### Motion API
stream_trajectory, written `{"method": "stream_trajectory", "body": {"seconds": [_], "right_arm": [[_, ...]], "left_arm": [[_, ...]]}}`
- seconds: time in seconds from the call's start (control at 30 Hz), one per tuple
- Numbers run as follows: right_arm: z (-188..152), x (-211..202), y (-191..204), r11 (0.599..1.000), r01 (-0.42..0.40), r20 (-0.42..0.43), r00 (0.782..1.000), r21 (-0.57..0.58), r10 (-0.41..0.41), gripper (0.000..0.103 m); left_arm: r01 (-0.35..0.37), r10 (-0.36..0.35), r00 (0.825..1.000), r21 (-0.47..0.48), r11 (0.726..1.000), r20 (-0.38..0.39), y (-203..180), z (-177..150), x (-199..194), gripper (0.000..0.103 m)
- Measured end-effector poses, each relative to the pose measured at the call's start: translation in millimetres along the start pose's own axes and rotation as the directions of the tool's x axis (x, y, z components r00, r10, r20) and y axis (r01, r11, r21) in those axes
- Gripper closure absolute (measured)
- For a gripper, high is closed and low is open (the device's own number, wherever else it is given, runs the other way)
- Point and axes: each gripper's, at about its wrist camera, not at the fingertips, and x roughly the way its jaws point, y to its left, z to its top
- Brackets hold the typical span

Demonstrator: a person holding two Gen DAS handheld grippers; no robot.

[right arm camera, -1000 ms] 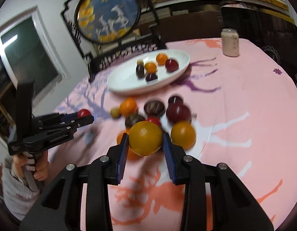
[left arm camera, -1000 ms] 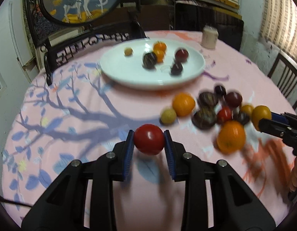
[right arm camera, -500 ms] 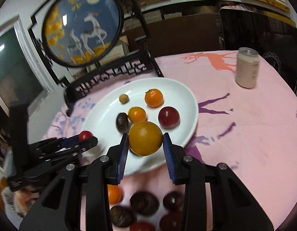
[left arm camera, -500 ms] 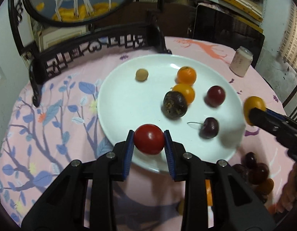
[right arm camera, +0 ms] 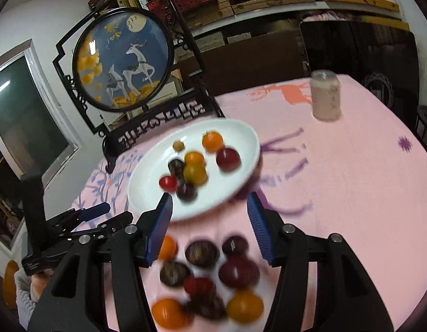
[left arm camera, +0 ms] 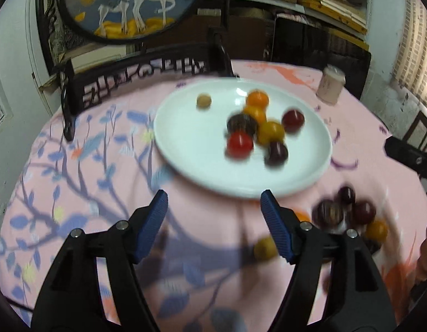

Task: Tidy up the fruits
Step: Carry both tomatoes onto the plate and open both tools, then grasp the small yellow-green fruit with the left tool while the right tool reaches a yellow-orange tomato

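A white plate [left arm camera: 185, 152] [right arm camera: 235, 138] on the pink tablecloth holds several fruits. Among them are a red tomato [left arm camera: 239, 144] [right arm camera: 167, 183] and a yellow-orange fruit [left arm camera: 271, 132] [right arm camera: 195, 173] near its front. My left gripper [left arm camera: 213, 199] hangs just short of the plate's near rim. Its jaws are opening and nothing is between them. My right gripper [right arm camera: 209, 200] is also at the near rim, jaws opening and empty. In the right wrist view the left gripper [right arm camera: 116, 213] shows at lower left. A pile of loose fruits [right arm camera: 207, 276] [left arm camera: 349, 213] lies on the cloth below the right gripper.
A pale can [left arm camera: 331, 88] [right arm camera: 325, 96] stands at the table's far right. A round deer picture in a black stand [right arm camera: 122, 61] rises behind the plate. A dark chair [left arm camera: 423, 130] is off the right edge. A person's hand [right arm camera: 33, 285] grips the left handle.
Both grippers have opened and let go. The red tomato and the yellow-orange fruit now lie on the plate. Both grippers have drawn back from over the plate.
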Motion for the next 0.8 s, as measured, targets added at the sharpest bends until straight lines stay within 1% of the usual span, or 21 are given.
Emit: {"method": "stream_trajectory", "body": {"seconds": [0.1, 0.17, 0.3, 0.43, 0.5, 0.53, 0.57, 0.6, 0.63, 0.7, 0.73, 0.8], "right_arm": [[-15.0, -10.8, -11.0, 0.999, 0.013, -0.022, 1.0, 0.037, -0.013, 0.047], [-21.3, -15.9, -19.9, 0.997, 0.0, -0.024, 1.0, 0.08, 0.002, 0.047], [-25.2, -19.0, -29.5, 0.992, -0.002, -0.036, 0.999, 0.129, 0.006, 0.047], [-25.6, -14.7, -28.7, 0.992, 0.006, -0.063, 0.998, 0.129, 0.002, 0.046], [-26.6, -13.1, -28.9, 0.99, 0.007, -0.077, 0.997, 0.137, 0.003, 0.032], [-26.7, -13.7, -29.1, 0.99, 0.011, -0.071, 0.997, 0.14, -0.001, 0.021], [-26.8, -15.5, -29.4, 0.99, 0.013, -0.06, 0.998, 0.14, -0.005, 0.018], [-26.5, -18.2, -28.6, 0.991, 0.015, -0.043, 0.999, 0.136, -0.009, 0.018], [-25.9, -20.3, -27.6, 0.992, 0.012, -0.034, 0.999, 0.128, -0.008, 0.018], [-24.9, -22.9, -27.1, 0.992, 0.007, -0.024, 1.0, 0.125, -0.004, 0.018], [-25.0, -23.3, -27.0, 0.992, 0.006, -0.022, 1.0, 0.126, -0.003, 0.018], [-25.2, -22.0, -27.5, 0.992, 0.009, -0.028, 1.0, 0.126, -0.006, 0.018]], "left_arm": [[-0.038, 0.039, 0.999, 0.051, 0.998, -0.015, -9.8, -18.2, -2.2, 0.032], [-0.049, 0.05, 0.999, 0.079, 0.996, -0.009, -17.6, -24.2, -3.5, 0.032], [-0.036, 0.036, 0.999, 0.129, 0.991, 0.002, -27.7, -30.1, -3.3, 0.032], [-0.02, 0.022, 1.0, 0.173, 0.985, -0.011, -35.9, -34.8, 1.8, 0.032], [-0.016, 0.02, 1.0, 0.187, 0.982, -0.019, -37.7, -36.6, 5.6, 0.032], [-0.019, 0.023, 1.0, 0.191, 0.981, -0.02, -38.3, -37.4, 7.0, 0.032], [-0.022, 0.027, 0.999, 0.196, 0.98, -0.022, -39.0, -38.2, 8.0, 0.033], [-0.024, 0.03, 0.999, 0.2, 0.979, -0.026, -39.5, -38.7, 9.8, 0.036], [-0.022, 0.029, 0.999, 0.202, 0.979, -0.032, -39.7, -39.0, 11.7, 0.045], [-0.003, 0.014, 0.998, 0.198, 0.98, -0.054, -38.4, -39.1, 15.8, 0.054], [0.006, 0.005, 0.999, 0.192, 0.981, -0.054, -37.3, -38.7, 15.7, 0.057], [0.004, 0.005, 0.999, 0.191, 0.982, -0.051, -36.7, -37.6, 16.1, 0.06]]}}
